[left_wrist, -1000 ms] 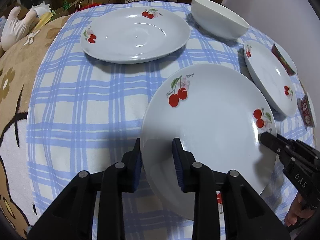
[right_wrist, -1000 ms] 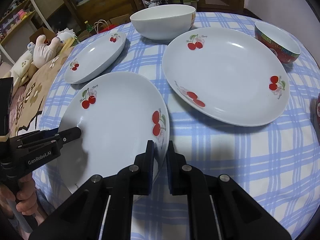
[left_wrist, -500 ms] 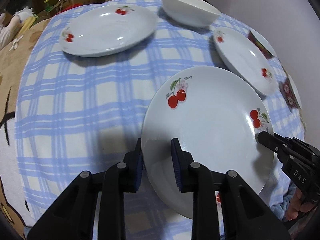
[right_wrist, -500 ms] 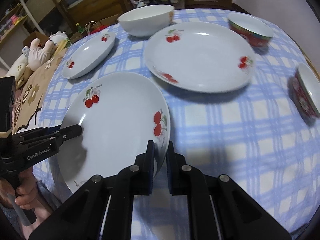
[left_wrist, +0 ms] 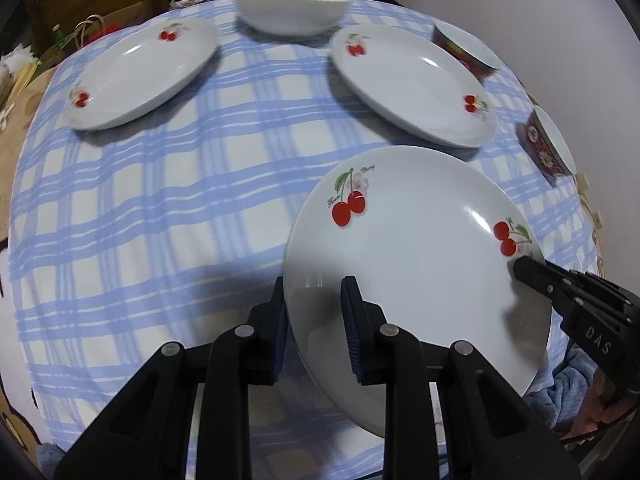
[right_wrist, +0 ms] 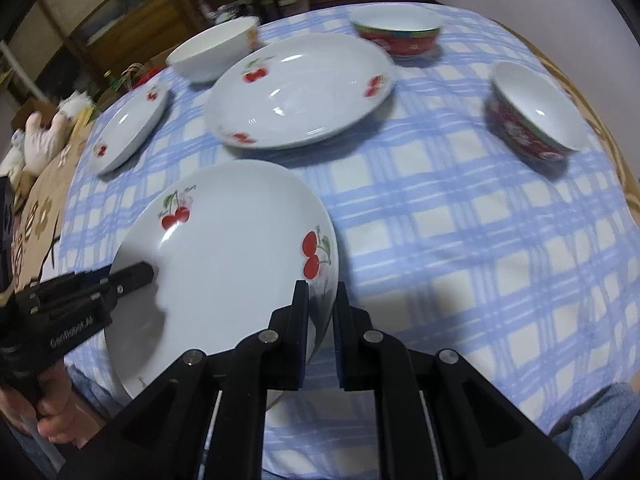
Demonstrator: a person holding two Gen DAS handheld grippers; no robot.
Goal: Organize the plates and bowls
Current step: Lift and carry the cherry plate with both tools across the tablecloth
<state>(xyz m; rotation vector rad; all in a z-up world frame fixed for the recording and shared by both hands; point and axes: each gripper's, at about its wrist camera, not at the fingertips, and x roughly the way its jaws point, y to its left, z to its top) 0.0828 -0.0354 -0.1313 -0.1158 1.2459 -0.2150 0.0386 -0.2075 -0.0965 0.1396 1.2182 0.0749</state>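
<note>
A white cherry-printed plate (left_wrist: 416, 248) (right_wrist: 228, 256) hangs tilted above the near part of the checked table. My left gripper (left_wrist: 314, 300) is shut on its left rim, one pad under and one over. On the opposite rim my right gripper (right_wrist: 322, 300) is shut, and it shows from the side in the left wrist view (left_wrist: 532, 270). A second cherry plate (left_wrist: 412, 84) (right_wrist: 300, 90) lies just beyond the held one. A third cherry plate (left_wrist: 140, 76) (right_wrist: 130, 128) lies at the far left.
A white bowl (left_wrist: 292, 6) (right_wrist: 214, 52) stands at the back. Two red-patterned bowls (right_wrist: 398, 32) (right_wrist: 534, 118) sit at the back right and right. The blue checked tablecloth (left_wrist: 160, 200) covers a round table. A hand (right_wrist: 44, 412) grips the left tool's handle. Plush toys lie off the left edge.
Both grippers have carried the plate to the right across the table, with a slight roll. The far-left plate has slid toward the left of view and the red bowls have come into sight.
</note>
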